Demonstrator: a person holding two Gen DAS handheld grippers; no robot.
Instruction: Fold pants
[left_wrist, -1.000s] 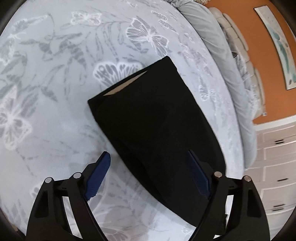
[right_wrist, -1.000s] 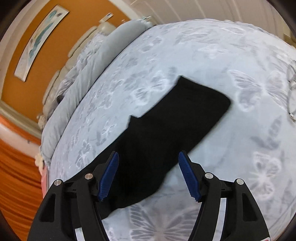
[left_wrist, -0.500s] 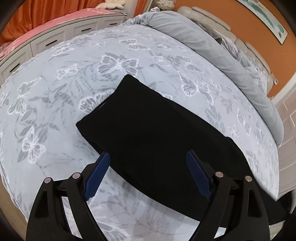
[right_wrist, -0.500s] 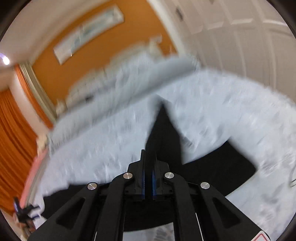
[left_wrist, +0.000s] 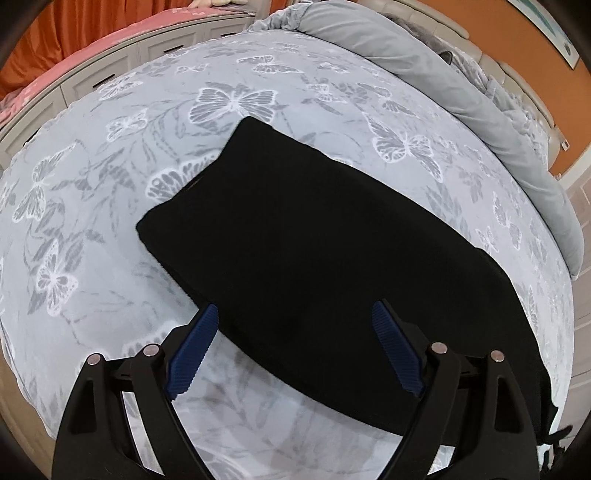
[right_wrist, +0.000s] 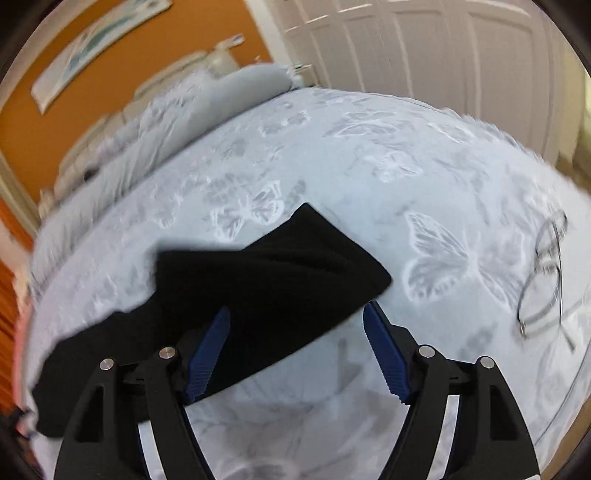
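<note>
Black pants (left_wrist: 295, 236) lie folded lengthwise on a pale butterfly-print bedspread (left_wrist: 92, 229). In the left wrist view they run from the middle down to the right edge. My left gripper (left_wrist: 295, 347) is open and empty, its blue pads just above the near edge of the pants. In the right wrist view the pants (right_wrist: 266, 280) lie with one end folded back over the rest. My right gripper (right_wrist: 295, 350) is open and empty over that folded end.
A grey rolled duvet (left_wrist: 461, 85) lies along the head of the bed below an orange wall. White drawers (left_wrist: 110, 74) stand past the bed's far edge. A thin wire-like object (right_wrist: 546, 280) lies on the bedspread to the right. White closet doors (right_wrist: 424, 48) stand behind.
My right gripper shut on the pants end half a second ago, carried it over, and is now open with the end laid down. My left gripper stayed open and pulled back a little.
</note>
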